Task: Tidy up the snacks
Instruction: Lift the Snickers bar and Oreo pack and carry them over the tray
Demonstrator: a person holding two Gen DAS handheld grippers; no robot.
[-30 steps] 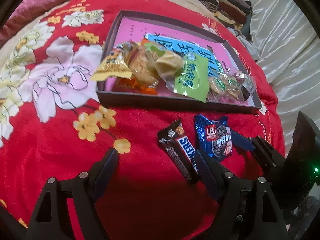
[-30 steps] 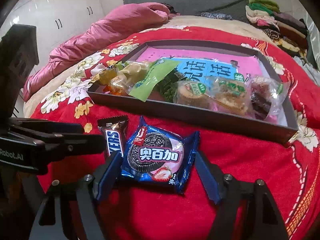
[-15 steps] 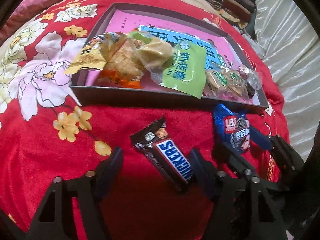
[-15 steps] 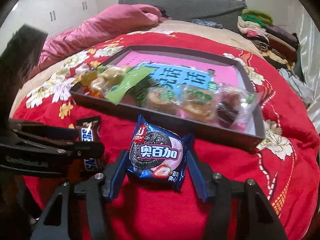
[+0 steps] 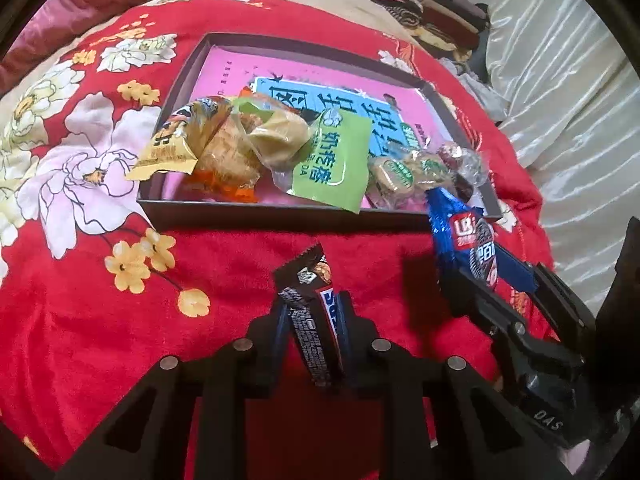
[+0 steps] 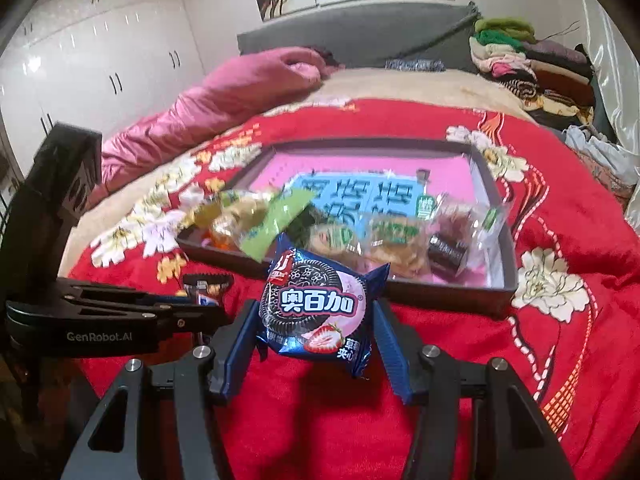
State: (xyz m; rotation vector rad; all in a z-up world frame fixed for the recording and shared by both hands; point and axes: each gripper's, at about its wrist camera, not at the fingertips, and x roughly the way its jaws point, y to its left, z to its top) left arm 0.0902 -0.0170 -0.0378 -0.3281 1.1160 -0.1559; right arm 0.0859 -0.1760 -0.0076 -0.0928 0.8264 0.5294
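The chocolate bar (image 5: 310,320) stands pinched in the left gripper (image 5: 312,330), just in front of the snack tray (image 5: 280,212). Only the right wrist view shows the cookie packet's (image 6: 316,308) printed face. A second ago both snacks lay on the red blanket (image 5: 100,340); now the right gripper (image 6: 316,344) clamps the packet, lifted before the tray.

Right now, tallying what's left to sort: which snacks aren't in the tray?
Two: the Snickers bar in the left gripper, the blue cookie pack in the right gripper.
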